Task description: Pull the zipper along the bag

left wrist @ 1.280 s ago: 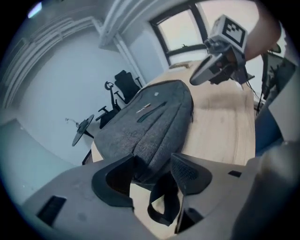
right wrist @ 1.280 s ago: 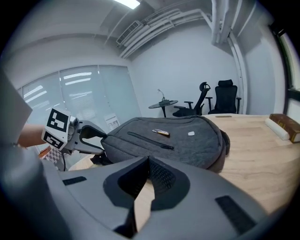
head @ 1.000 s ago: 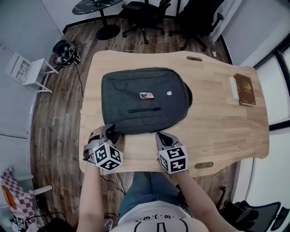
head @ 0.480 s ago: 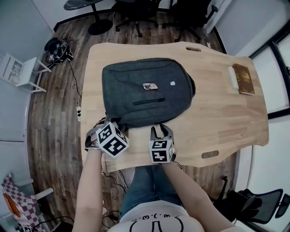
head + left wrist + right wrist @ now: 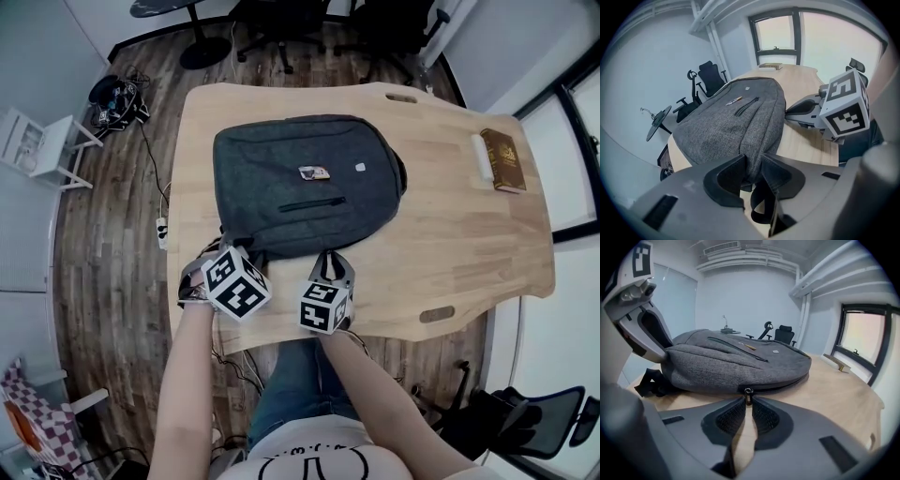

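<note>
Fingers point(image 5: 725, 180) of left gripper point(image 5: 753, 165) have just been closing; they now pinch a fold of grey fabric at near-left corner of backpack point(image 5: 305, 197); black strap loop point(image 5: 761, 206) hangs just below them. Backpack lies flat on wooden tabletop point(image 5: 450, 234), left of centre, front panel up; short pocket zip point(image 5: 311, 203) and small label point(image 5: 314, 172) show on top. Right gripper point(image 5: 748, 405) sits at bag's near edge, just beside left one; its fingers point(image 5: 765, 417) have just been closing and grip zipper pull point(image 5: 748, 394) at their tips; pull hangs from main zipper track point(image 5: 787, 382), which runs on to the right along bag's rim. Both grippers angle down toward the bag; marker cubes face up in head view. Brown book point(image 5: 503, 161) rests at far-right edge of tabletop, well apart from backpack.
</note>
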`<state>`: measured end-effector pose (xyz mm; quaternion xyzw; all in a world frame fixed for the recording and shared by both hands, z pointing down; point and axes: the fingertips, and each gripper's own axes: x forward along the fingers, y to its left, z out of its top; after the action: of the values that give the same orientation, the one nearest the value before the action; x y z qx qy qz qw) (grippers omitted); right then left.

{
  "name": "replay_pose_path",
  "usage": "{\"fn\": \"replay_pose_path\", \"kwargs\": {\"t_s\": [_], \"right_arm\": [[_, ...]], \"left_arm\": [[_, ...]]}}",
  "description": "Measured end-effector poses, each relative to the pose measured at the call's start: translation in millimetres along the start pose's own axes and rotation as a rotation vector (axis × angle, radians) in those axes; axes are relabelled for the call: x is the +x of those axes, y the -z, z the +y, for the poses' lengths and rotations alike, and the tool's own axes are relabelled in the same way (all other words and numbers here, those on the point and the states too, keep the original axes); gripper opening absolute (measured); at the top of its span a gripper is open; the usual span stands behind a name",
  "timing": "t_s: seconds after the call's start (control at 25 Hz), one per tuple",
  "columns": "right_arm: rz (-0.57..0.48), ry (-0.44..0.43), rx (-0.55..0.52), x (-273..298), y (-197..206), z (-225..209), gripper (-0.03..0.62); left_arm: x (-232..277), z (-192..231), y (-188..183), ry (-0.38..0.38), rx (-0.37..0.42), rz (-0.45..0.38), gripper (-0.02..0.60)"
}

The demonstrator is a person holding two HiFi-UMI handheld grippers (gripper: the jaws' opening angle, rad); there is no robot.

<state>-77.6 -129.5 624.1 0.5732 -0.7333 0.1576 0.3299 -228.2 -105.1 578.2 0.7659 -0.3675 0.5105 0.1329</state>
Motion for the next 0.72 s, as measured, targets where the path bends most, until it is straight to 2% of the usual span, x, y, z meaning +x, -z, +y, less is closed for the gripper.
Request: {"fn": "replay_pose_path", "kwargs": {"t_s": [0.2, 0.36, 0.44, 0.72], "right_arm": [[-0.01, -0.115, 0.076, -8.4, 4.1, 4.1, 0.092], [-0.026, -0.175, 0.113, -13.4, 2.4, 4.4, 0.084], [-0.02, -0.197, 0.117, -16.4, 3.3, 3.0, 0.052], [-0.001, -0.224, 0.006, -7.4, -0.4, 2.3, 0.054]], "left_arm": [[-0.2, -0.8, 1.8, 0.005, -0.004, -0.002, 0.118], [0.6, -0.1, 0.1, 0.003, -0.002, -0.011, 0.118], [1.1, -0.7, 0.4, 0.002, -0.003, -0.012, 0.118], [0.2, -0.5, 0.7, 0.01, -0.002, -0.013, 0.118]]}}
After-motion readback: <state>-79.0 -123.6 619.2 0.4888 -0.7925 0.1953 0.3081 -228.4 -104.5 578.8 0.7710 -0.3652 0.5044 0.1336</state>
